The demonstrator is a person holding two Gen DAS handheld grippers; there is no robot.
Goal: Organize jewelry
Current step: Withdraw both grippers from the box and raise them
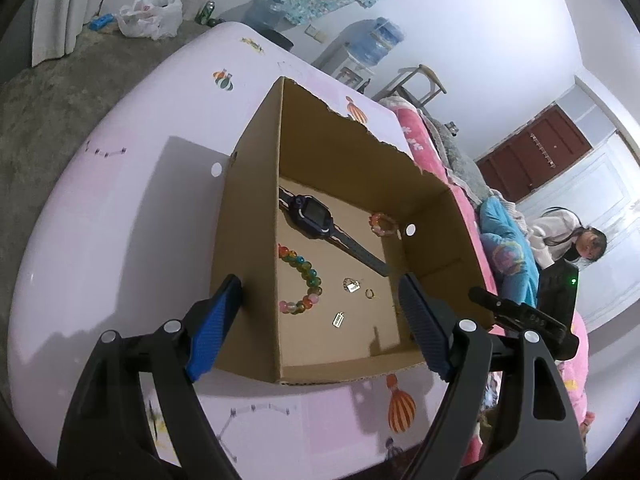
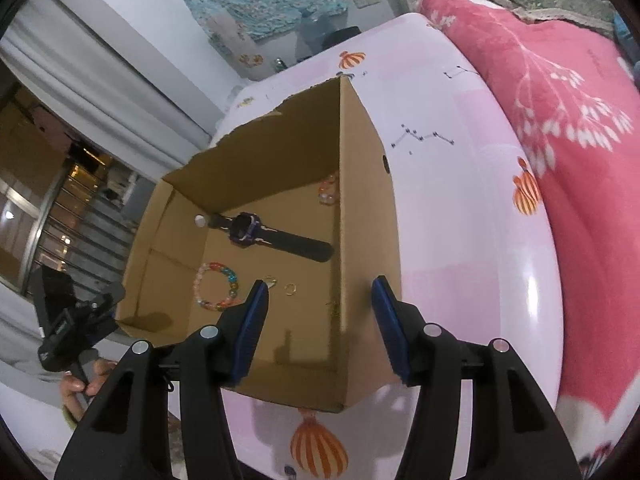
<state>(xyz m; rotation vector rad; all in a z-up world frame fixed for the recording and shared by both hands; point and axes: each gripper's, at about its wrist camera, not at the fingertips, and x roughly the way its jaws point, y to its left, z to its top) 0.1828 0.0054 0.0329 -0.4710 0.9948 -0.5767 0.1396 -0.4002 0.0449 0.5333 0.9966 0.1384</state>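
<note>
The watch [image 1: 316, 216], bead bracelet [image 1: 302, 280], ring [image 1: 369, 293] and charms [image 1: 338, 319] lie loose on the cardboard box [image 1: 248, 216] floor. All are light; beads roll and slip. Grip the watch by its stiff case. Left gripper [image 1: 320, 320] and right gripper [image 2: 320, 320] hang over the box, jaws apart and empty.

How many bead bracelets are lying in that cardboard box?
2. A big multicoloured bracelet lies on the box floor near the front, beside one wall. A small pink bracelet sits in the far corner, past the watch. Others may be hidden.
</note>
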